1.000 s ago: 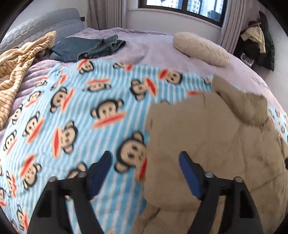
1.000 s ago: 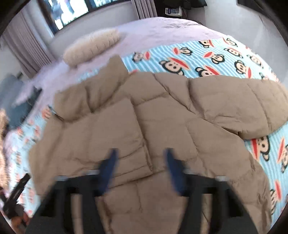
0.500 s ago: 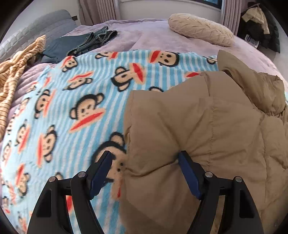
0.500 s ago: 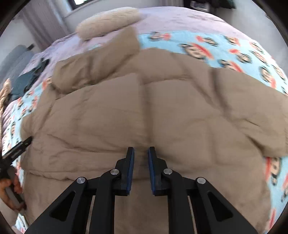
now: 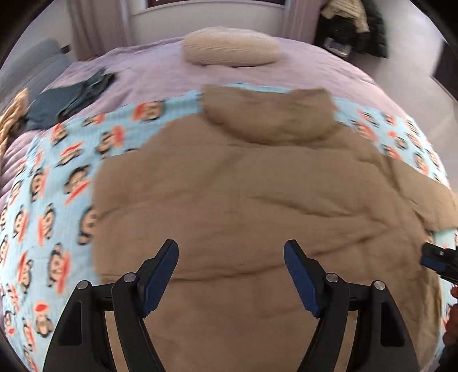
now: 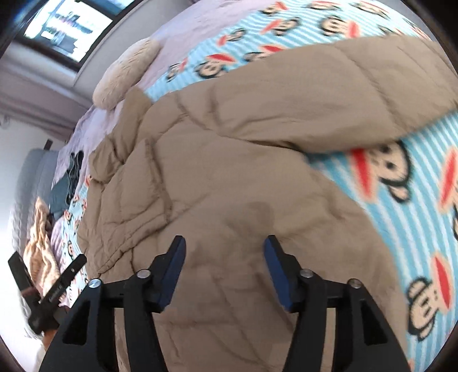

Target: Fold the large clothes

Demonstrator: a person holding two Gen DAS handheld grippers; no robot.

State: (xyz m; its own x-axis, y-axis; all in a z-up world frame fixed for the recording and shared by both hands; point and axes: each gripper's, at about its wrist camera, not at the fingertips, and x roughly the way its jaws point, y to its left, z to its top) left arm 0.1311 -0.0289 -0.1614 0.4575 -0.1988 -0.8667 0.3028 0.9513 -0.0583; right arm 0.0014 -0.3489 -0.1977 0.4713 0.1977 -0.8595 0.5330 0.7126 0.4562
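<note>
A tan quilted puffer jacket [image 5: 243, 200] lies spread on a blue striped monkey-print blanket [image 5: 43, 200], hood [image 5: 269, 114] toward the far pillow. Its left sleeve is folded in over the body; the right sleeve [image 6: 329, 94] stretches out over the blanket [image 6: 400, 214]. My left gripper [image 5: 230, 274] is open and empty above the jacket's lower body. My right gripper [image 6: 223, 266] is open and empty above the jacket [image 6: 229, 186] near its right side. The right gripper's tip shows at the left wrist view's right edge [image 5: 438, 260]; the left gripper shows at the right wrist view's left edge [image 6: 57, 286].
A beige pillow [image 5: 232, 51] lies at the far side of the lilac bed [image 5: 315, 71]. Dark jeans [image 5: 71, 97] and a yellow striped cloth [image 5: 11, 114] lie at the left. Dark clothes [image 5: 357, 23] hang in the far right corner by the curtain.
My right gripper, shut half a second ago, has opened and swung right. My left gripper has moved from the jacket's left edge to over its middle.
</note>
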